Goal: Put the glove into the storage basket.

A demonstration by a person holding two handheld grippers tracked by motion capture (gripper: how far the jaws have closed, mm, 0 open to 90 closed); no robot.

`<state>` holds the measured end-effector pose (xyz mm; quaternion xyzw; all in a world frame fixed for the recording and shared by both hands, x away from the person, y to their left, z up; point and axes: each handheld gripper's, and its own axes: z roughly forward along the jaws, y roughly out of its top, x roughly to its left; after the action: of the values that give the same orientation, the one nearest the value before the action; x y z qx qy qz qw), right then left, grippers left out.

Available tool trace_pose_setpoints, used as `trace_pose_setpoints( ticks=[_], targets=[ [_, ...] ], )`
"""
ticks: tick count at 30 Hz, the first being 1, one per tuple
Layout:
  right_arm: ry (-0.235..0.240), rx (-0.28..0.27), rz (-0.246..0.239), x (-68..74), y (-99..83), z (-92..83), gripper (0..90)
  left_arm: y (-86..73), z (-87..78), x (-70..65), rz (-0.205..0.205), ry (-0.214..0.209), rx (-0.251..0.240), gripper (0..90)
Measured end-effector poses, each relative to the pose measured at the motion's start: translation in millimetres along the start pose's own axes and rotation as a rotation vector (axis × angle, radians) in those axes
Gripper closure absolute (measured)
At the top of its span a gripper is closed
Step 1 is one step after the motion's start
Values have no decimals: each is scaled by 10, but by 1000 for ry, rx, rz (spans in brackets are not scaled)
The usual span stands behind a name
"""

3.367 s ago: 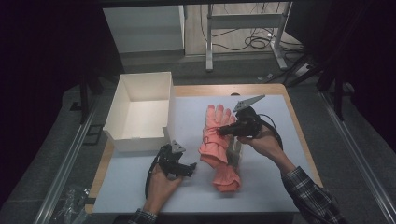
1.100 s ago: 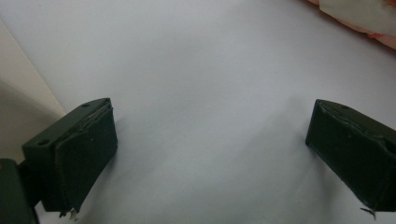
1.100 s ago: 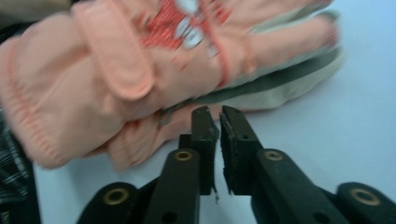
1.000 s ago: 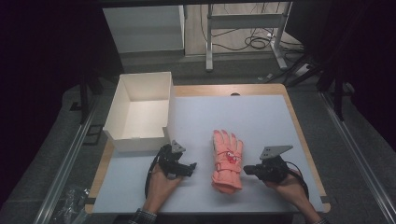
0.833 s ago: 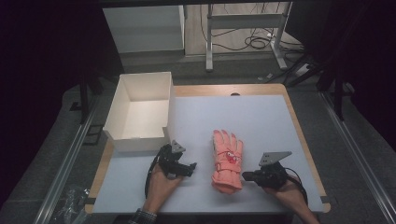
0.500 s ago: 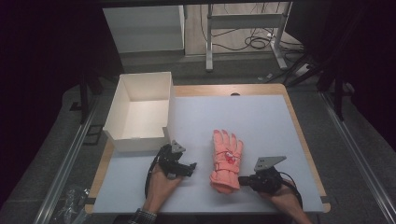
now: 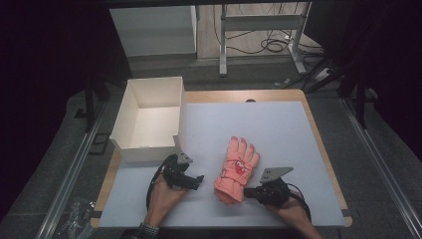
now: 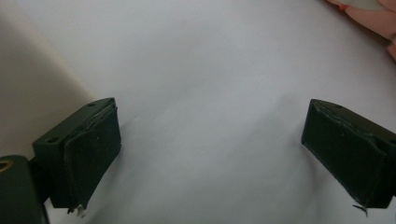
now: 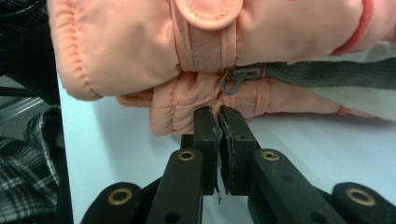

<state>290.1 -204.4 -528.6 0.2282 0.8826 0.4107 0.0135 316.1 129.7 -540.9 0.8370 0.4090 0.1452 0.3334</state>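
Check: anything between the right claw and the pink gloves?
Nothing visible. The right claw is shut, its tips right at the cuff of the lower glove in the stacked pink gloves; only bare white mat beneath.

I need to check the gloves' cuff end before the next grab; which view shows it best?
The right gripper view: the cuff, its strap and small hook show close up, just beyond the shut right gripper. The high view shows the whole pink gloves, small. The left gripper view catches just a pink corner.

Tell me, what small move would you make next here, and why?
Probably open the right gripper and nudge it forward around the lower cuff of the stacked padded pink gloves. Its jaws are shut, tips right at that cuff with nothing between them, so it cannot grasp yet.
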Motion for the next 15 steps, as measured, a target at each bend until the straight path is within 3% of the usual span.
trace_pose_setpoints(
  ticks=[9,15],
  targets=[
    [-25,-13,14,49,129,185,847,-92,-68,100,-18,25,30,43],
    [-59,-25,29,49,220,304,847,-118,-58,134,-31,9,31,45]
  ],
)
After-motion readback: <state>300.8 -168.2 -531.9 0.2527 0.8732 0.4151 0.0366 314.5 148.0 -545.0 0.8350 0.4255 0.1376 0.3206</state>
